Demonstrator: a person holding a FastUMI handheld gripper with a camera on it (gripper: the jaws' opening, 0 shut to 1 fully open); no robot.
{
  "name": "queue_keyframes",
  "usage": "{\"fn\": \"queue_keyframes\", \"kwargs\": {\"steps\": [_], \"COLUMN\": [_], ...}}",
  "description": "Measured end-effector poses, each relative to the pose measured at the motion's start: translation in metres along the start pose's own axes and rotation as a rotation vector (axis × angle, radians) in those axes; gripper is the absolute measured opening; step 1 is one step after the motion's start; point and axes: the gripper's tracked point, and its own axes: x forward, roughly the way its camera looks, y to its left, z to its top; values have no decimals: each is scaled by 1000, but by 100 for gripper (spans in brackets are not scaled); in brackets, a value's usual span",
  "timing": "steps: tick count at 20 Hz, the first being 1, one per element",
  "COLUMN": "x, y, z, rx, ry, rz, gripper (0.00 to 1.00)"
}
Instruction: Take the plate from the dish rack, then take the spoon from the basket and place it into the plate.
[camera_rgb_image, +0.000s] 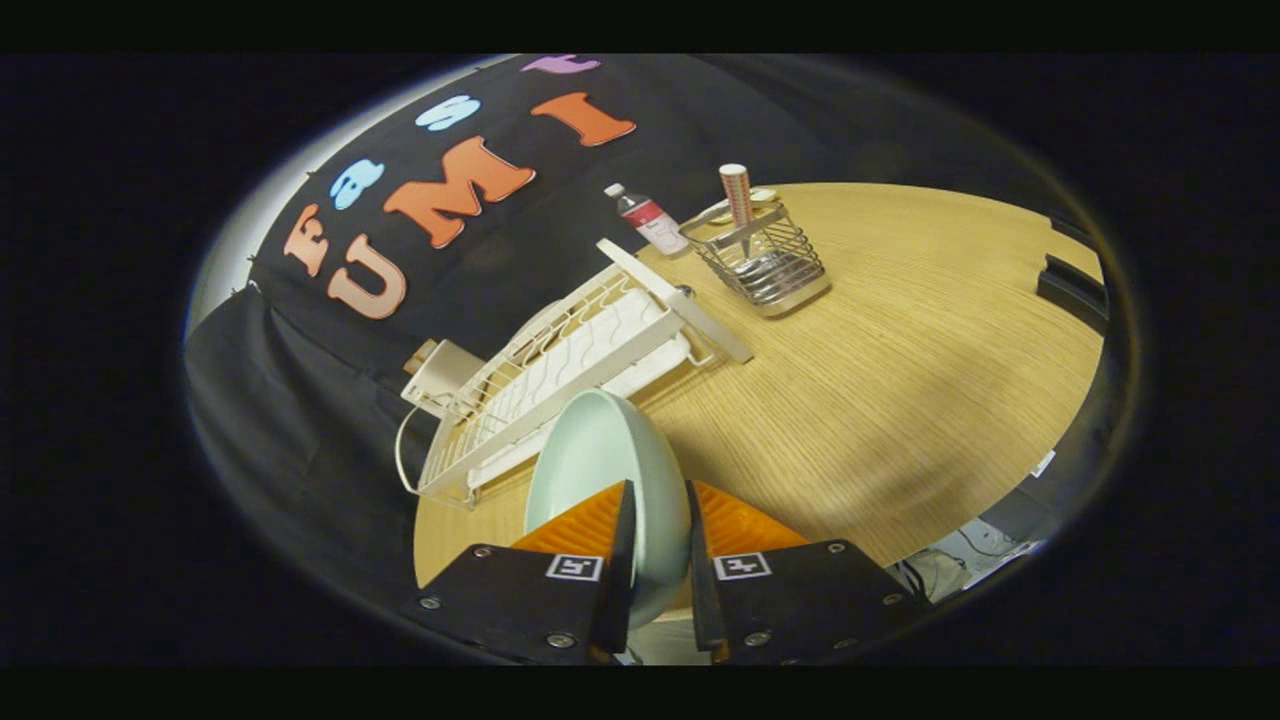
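the hand-held gripper (660, 520) was clamped on the pale green plate (600, 460), held on edge between its orange fingers (585, 525), just clear of the white dish rack (590, 350); the wire basket (765, 260) stood further off on the counter (900, 380)

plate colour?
Pale mint green. The plate shows best in the gripper view, clamped between the orange fingers of the gripper.

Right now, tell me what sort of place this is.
Probably a mock kitchen counter in a recording booth: a white dish rack and wire utensil basket stand on a wooden table, and the gripper jaws clamp a pale green plate.
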Motion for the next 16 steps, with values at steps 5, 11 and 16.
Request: {"fn": "queue_keyframes", "kwargs": {"steps": [5, 11, 16], "x": [5, 6, -1], "y": [-2, -12, -18], "z": [0, 13, 51], "rx": [-44, -135, -268], "ry": [13, -25, -132], "rz": [-15, -62, -115], "gripper": [34, 65, 94]}}
